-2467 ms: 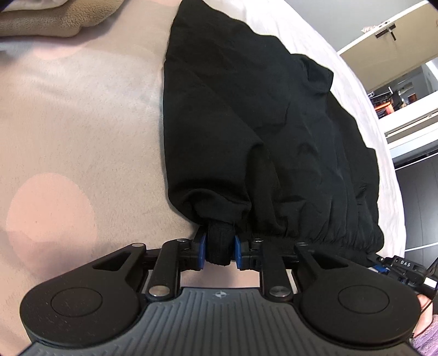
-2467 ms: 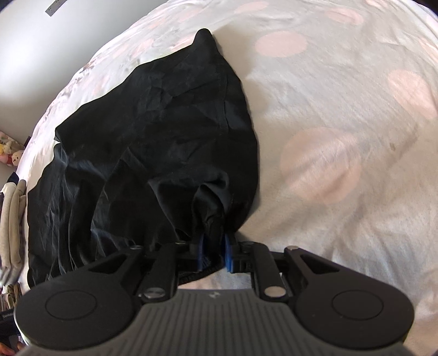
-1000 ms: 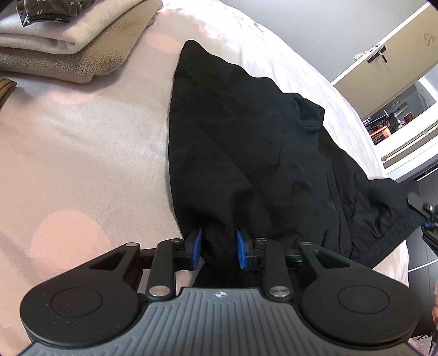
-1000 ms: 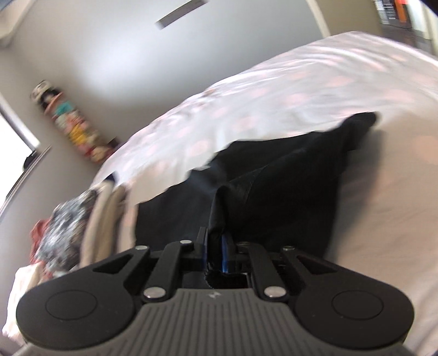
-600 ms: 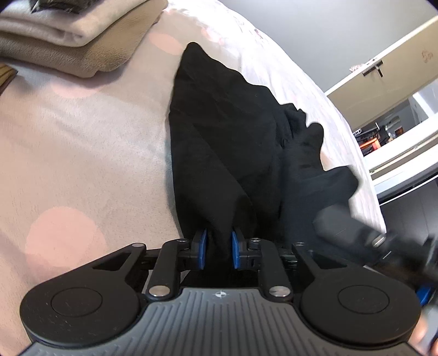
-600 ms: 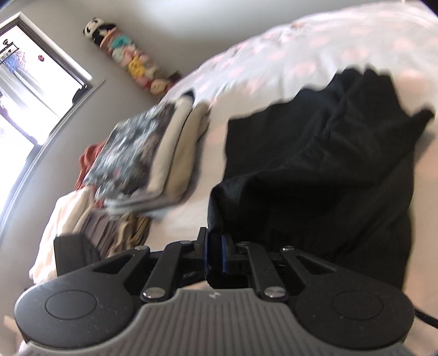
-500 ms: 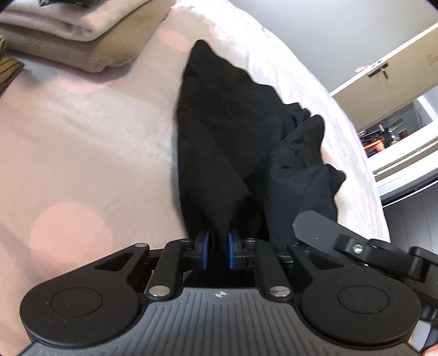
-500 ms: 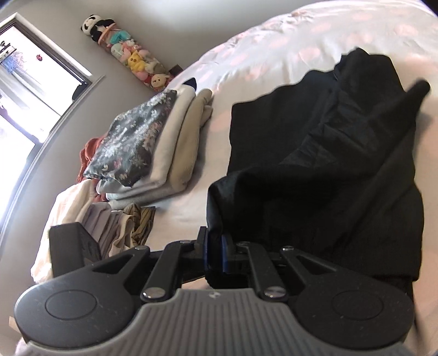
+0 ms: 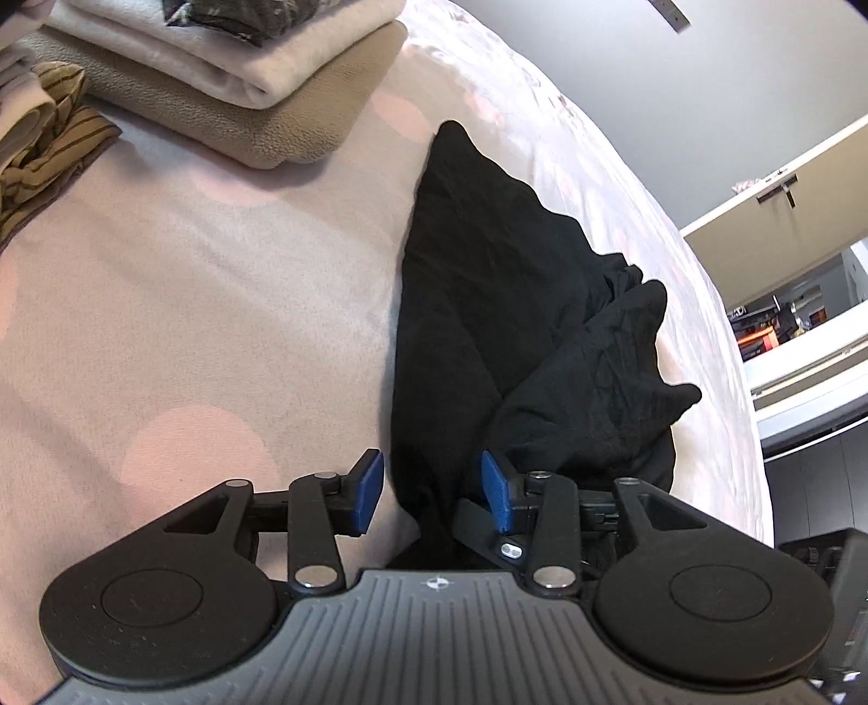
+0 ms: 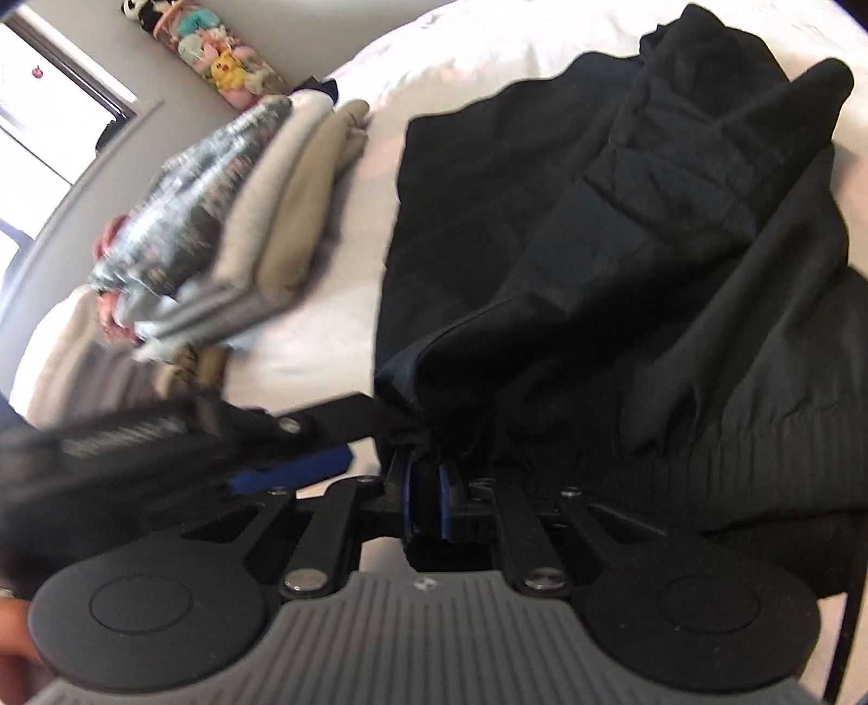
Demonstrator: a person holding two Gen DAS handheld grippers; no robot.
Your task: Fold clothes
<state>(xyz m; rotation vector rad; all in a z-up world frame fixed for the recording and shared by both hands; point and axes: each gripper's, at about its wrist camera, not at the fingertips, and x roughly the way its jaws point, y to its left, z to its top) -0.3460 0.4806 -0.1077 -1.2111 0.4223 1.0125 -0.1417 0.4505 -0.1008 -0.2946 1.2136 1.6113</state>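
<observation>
The black garment (image 9: pixel 488 303) lies crumpled on the bed (image 9: pixel 190 303), soft matte fabric folded over itself. Left tool (image 9: pixel 431 491) is spread open around its edge, while the right tool (image 10: pixel 426 501) pinches a bunched hem. Only the right view shows plush toys (image 10: pixel 217 51) past the folded stack (image 10: pixel 260 190).

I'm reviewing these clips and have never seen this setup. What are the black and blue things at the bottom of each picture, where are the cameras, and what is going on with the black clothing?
Each picture comes from a fisheye camera on a handheld two-finger gripper; a person holds one in each hand, no robot arm. The blue parts are finger pads. In the left wrist view, the left gripper stands open, the black garment lying between its pads, unpinched. In the right wrist view, the right gripper is shut on a bunched edge of that garment. It lies partly folded on a pale bedspread with pink dots. A stack of folded clothes sits nearby. The right view is blurred.
</observation>
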